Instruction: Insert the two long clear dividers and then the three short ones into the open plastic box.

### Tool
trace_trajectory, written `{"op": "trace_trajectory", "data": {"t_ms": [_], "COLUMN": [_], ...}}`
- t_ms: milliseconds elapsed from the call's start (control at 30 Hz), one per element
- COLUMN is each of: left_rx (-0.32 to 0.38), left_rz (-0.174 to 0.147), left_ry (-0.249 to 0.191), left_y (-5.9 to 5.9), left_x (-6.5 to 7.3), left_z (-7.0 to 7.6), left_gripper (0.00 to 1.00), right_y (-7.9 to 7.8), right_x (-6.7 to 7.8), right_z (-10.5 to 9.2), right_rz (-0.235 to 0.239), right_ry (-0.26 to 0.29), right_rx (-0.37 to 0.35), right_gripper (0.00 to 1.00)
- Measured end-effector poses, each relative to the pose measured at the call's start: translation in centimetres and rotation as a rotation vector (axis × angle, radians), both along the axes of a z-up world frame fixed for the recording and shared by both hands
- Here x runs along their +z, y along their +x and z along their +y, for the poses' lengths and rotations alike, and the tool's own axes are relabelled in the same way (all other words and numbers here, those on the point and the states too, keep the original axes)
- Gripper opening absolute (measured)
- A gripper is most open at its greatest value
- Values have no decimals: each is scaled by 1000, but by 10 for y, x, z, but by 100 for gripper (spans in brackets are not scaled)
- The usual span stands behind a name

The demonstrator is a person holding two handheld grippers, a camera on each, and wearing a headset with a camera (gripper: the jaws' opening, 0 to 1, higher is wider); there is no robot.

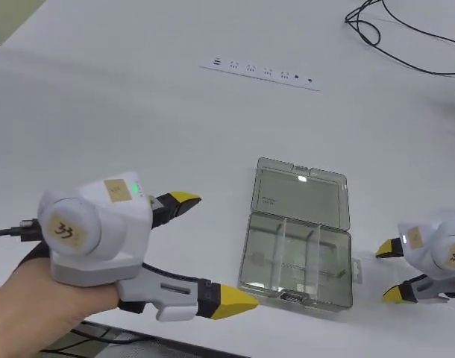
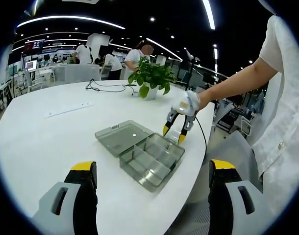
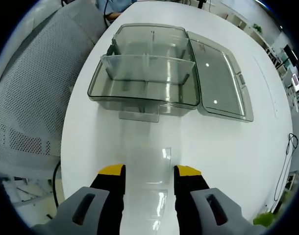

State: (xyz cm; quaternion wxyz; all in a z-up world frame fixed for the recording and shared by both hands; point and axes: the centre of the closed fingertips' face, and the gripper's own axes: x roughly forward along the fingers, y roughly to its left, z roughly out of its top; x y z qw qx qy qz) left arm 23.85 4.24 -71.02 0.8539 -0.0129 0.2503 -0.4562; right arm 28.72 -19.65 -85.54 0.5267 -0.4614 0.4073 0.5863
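Far left, head view: left gripper [image 1: 212,250], held in a hand [image 1: 33,309] above the near edge of the white table [image 1: 138,112]. Jaws spread wide, nothing between them. Same wide, empty spread in the left gripper view [image 2: 153,169].

Centre, further back on the table: white power strip [image 1: 261,72], well apart from everything else.

Centre-right: plastic box [image 1: 250,257], smoky clear, flat on the table close to the near edge. Lid [image 1: 302,192] swung fully open and lying flat behind the base. Clear dividers [image 1: 318,245] already upright inside, splitting the base into compartments; in the right gripper view one long divider [image 3: 147,63] across the box, with a shorter crosswise piece at its far side. Exact count: cannot tell.

Right: right gripper [image 1: 391,271], just beside the box's right end, not touching it. Jaws parted, holding nothing; also parted in its own view [image 3: 149,171], pointing at the box [image 3: 139,98]. Faint clear outlines on the tabletop between those jaws, too faint to identify.

Top right: dark cables [image 1: 377,30].
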Motion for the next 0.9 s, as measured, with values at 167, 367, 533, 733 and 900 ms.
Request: {"op": "trace_trajectory", "data": {"t_ms": [167,367,533,733,900], "left_rx": [-1,-5,-9,-12,-19], "left_rz": [1,2,2,-1,-4], "left_ry": [-3,-3,-2,-5,-4], "left_y": [1,2,2,3,4], "left_x": [-1,-1,-1,0,2], "left_z": [0,-1,-1,-2,-4], "left_gripper": [97,97,97,97,97], "right_y": [-1,-1,-1,-2,-4], "right_x": [0,1,0,0,5], "right_z": [0,1,1,0,2], "right_rz": [-3,-6,-7,-5,-21], "right_ry": [-2,-1,1,8,24], "right_rx": [0,-6,-10,-38,-54], "right_gripper": [39,33,33,33,33]}}
